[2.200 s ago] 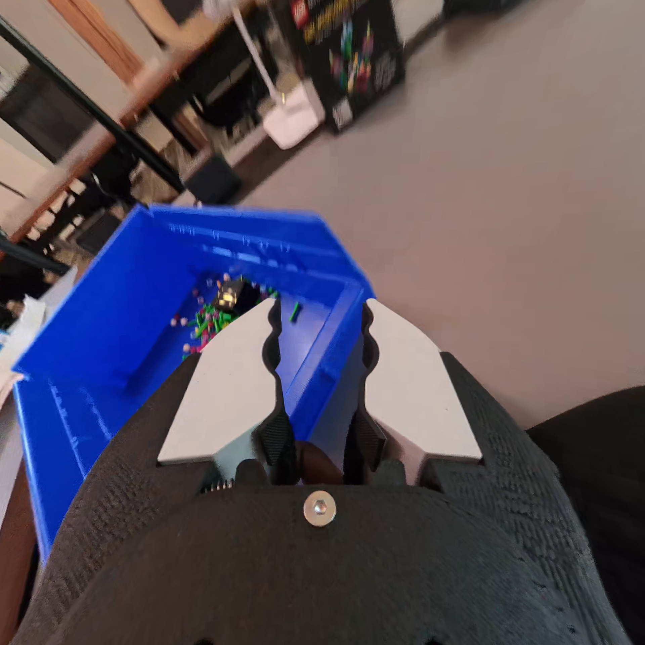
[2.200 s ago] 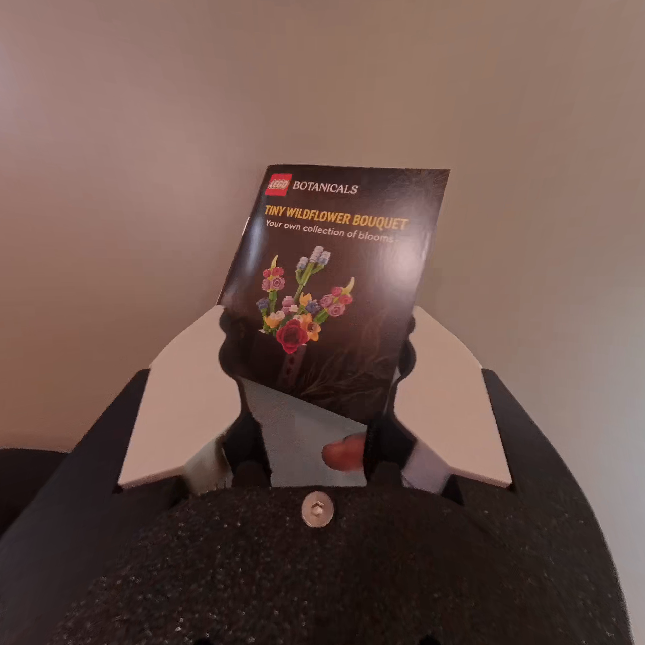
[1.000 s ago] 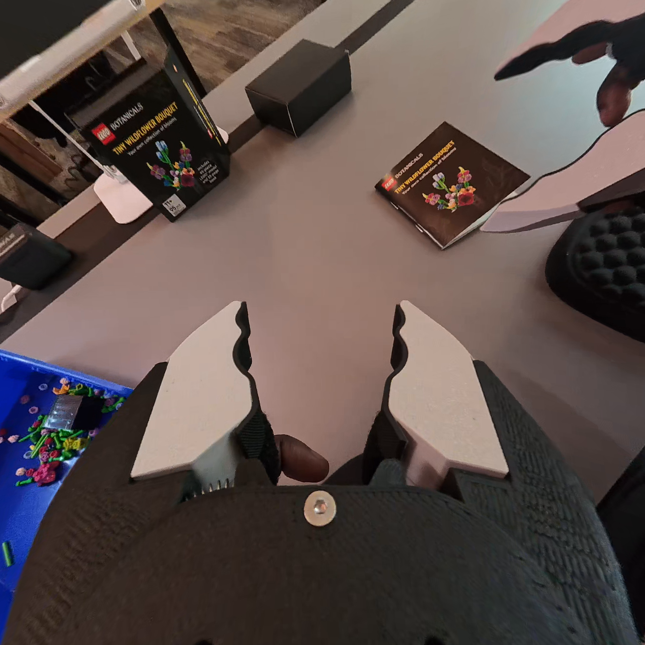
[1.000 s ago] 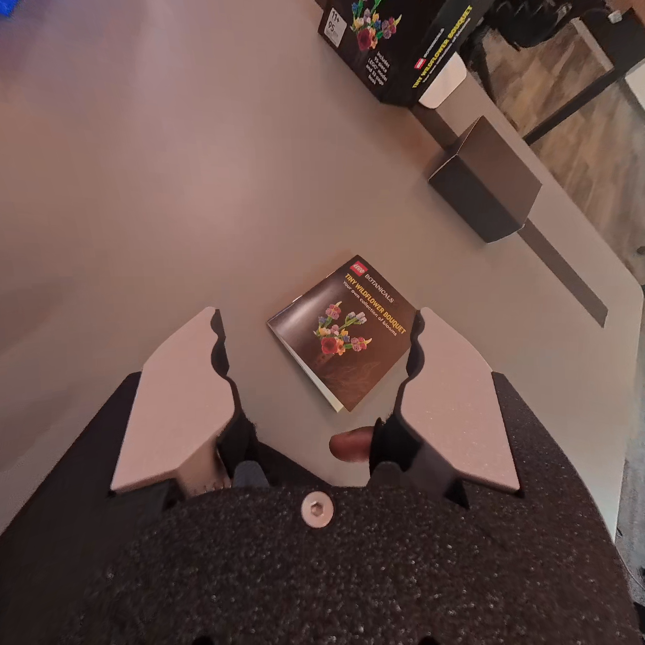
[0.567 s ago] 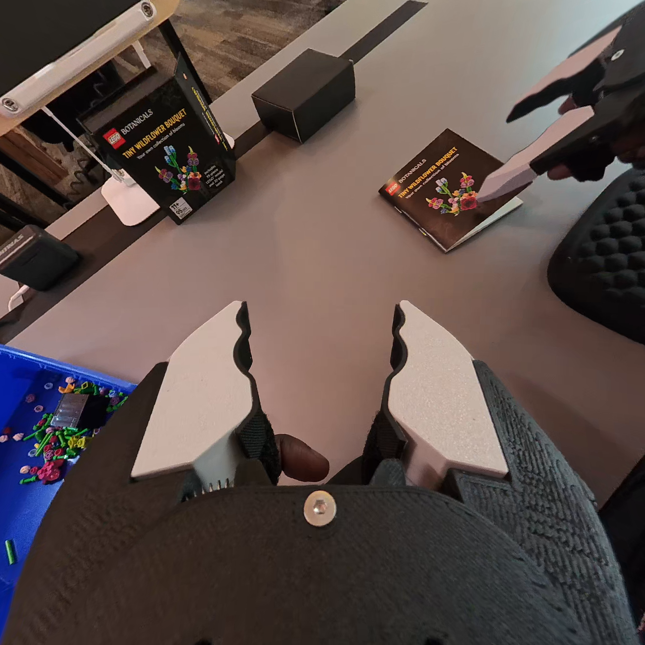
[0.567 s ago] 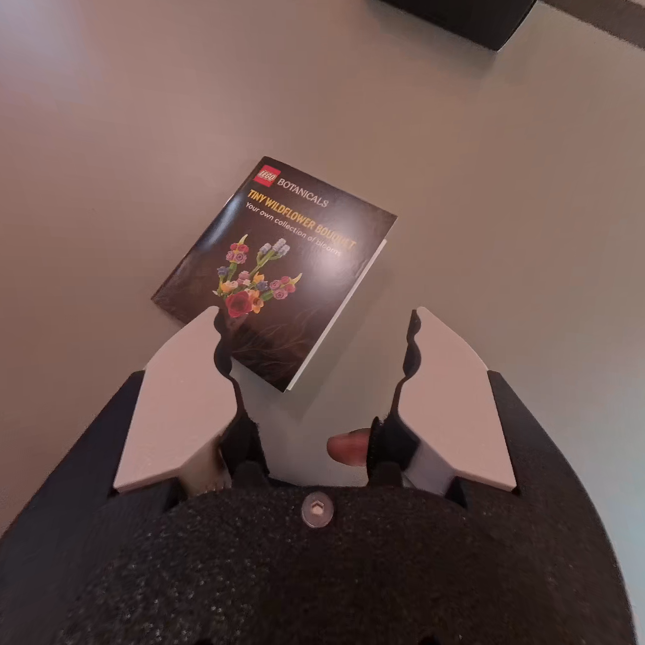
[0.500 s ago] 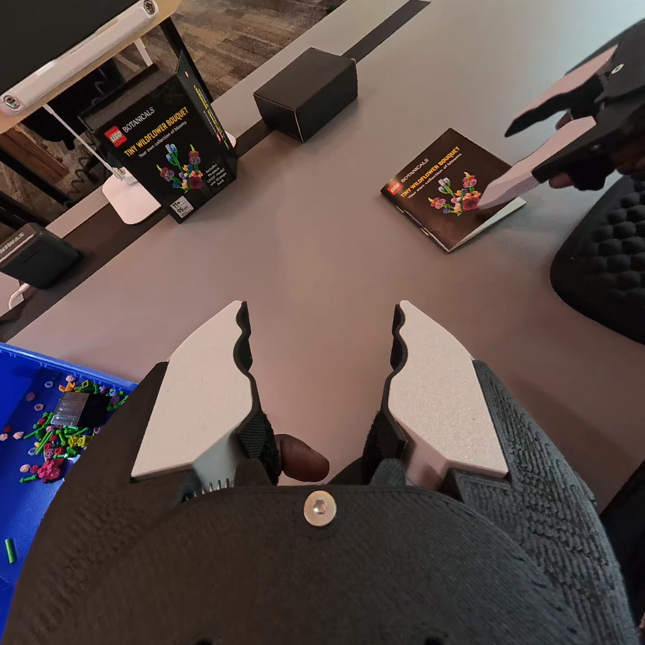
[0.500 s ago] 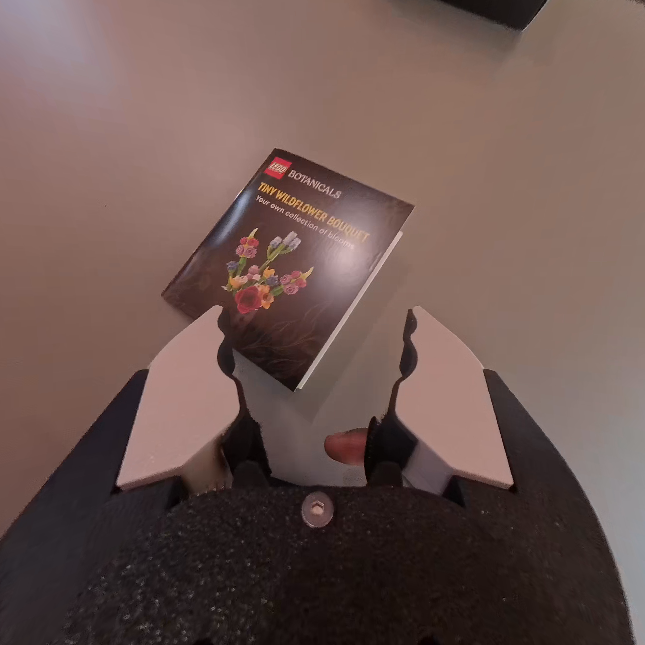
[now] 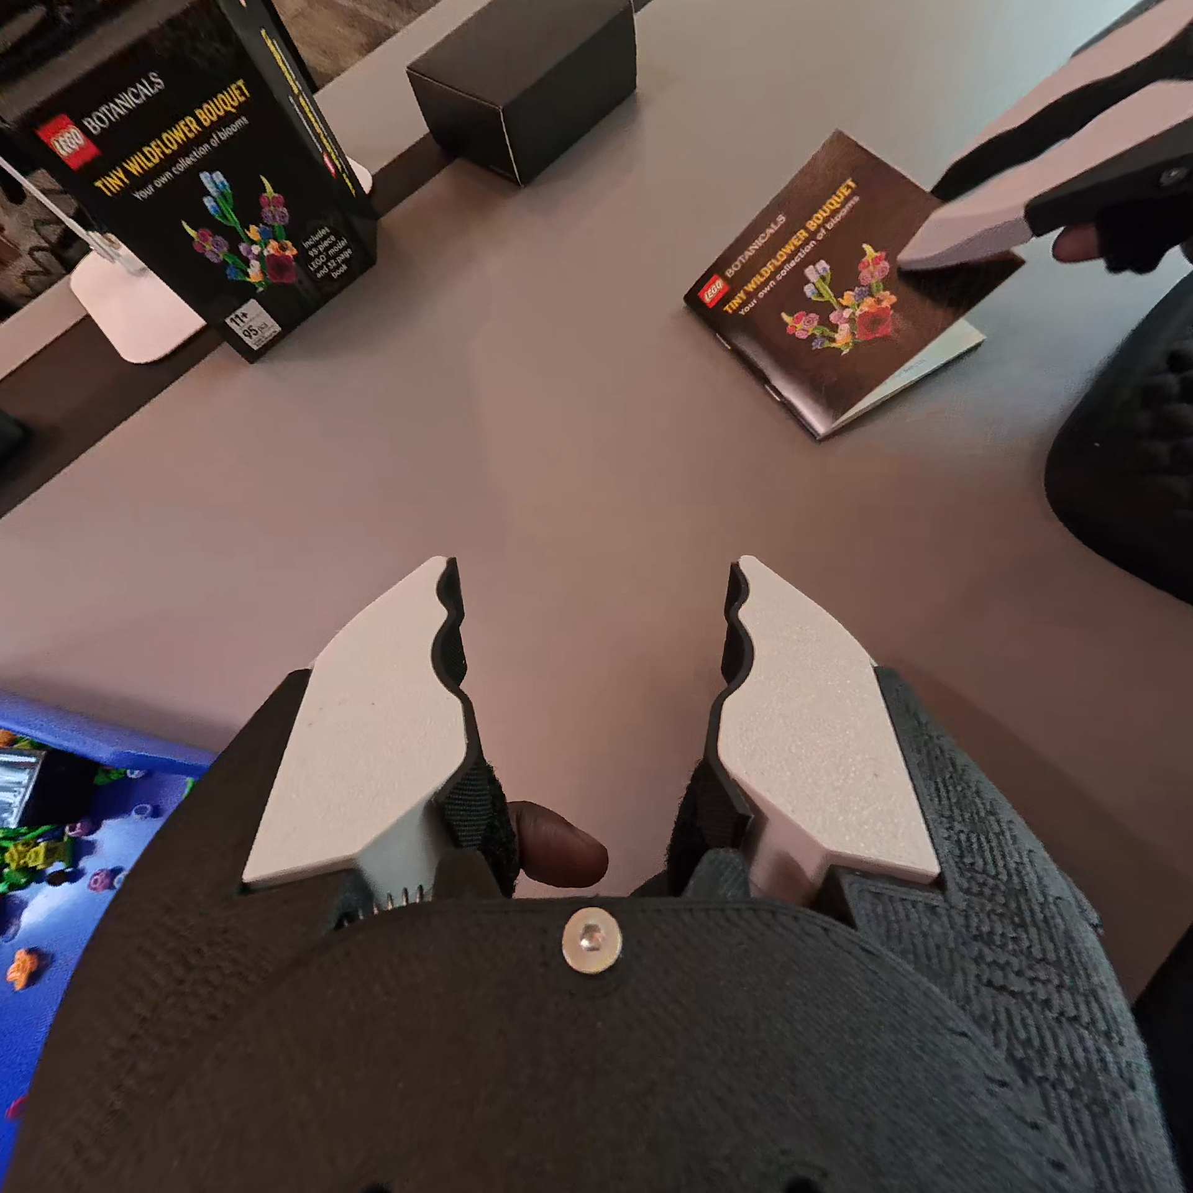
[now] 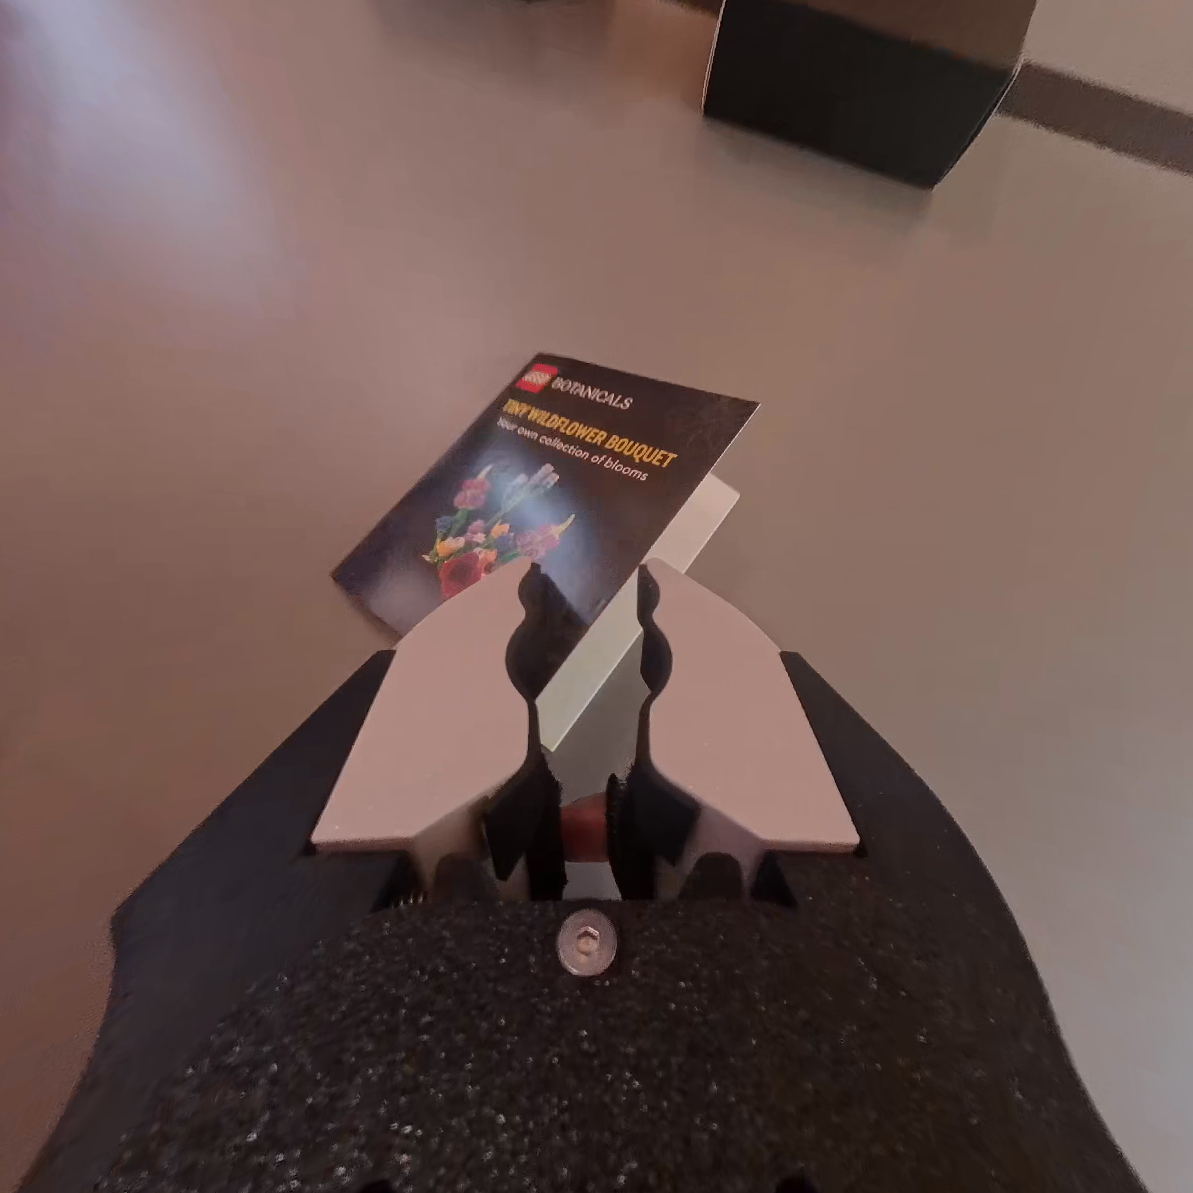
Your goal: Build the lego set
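Since half a second ago the right gripper has narrowed its jaws and dropped onto the instruction booklet, whose dark cover now lifts off the pale page beneath; the fingers straddle the cover's near corner with a gap left, so whether they pinch it cannot be told. The left gripper hangs spread wide and empty over the grey table. The lego box stands at ten o'clock, the blue bin of loose pieces at eight.
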A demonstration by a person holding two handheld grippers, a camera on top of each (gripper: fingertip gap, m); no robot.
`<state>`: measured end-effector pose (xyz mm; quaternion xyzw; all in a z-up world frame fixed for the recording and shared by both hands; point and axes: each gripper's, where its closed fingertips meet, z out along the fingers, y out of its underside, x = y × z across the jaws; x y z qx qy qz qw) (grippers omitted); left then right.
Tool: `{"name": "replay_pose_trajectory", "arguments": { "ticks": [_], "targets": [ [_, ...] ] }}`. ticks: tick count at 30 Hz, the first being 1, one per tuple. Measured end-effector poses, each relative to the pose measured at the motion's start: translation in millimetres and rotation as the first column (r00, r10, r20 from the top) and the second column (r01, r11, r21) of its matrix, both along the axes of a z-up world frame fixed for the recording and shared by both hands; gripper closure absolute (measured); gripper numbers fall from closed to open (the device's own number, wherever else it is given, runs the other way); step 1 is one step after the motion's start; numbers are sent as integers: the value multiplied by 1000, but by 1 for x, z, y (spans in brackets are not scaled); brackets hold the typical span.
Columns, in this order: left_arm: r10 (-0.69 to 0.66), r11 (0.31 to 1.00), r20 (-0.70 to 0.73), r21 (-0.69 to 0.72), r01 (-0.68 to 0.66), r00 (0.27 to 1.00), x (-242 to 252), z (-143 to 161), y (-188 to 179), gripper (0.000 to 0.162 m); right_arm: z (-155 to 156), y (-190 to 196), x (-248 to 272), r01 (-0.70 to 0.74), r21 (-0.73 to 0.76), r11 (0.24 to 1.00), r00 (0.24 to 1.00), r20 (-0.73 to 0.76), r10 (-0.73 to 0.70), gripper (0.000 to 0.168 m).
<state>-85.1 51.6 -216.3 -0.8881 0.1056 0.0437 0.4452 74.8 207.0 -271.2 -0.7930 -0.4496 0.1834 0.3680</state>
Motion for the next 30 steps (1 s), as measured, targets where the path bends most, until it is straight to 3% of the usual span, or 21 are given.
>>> {"name": "replay_pose_trajectory", "arguments": {
  "ticks": [7,12,16,22,27,30],
  "targets": [
    [-22,1000,-9,13,22,1000,9,5,5,84,26,-5,-14,-37,102,994,995,-85,46,150],
    [-37,999,-9,-6,37,999,11,0,6,84,44,-24,-43,-222,206,953,971,-41,235,161],
    [-28,1000,-13,3,28,1000,8,1,5,84,55,-60,-73,-383,130,915,917,-66,393,162],
    [8,1000,-2,-12,-8,1000,-6,-4,-2,86,42,-137,-106,-618,9,787,784,-77,616,144],
    [-26,996,57,85,21,998,0,13,8,92,17,-162,-114,-680,-79,729,733,-79,676,138],
    [-43,997,24,64,41,999,3,0,26,104,7,-170,-116,-692,-121,712,722,-88,686,135]
  ]
}}
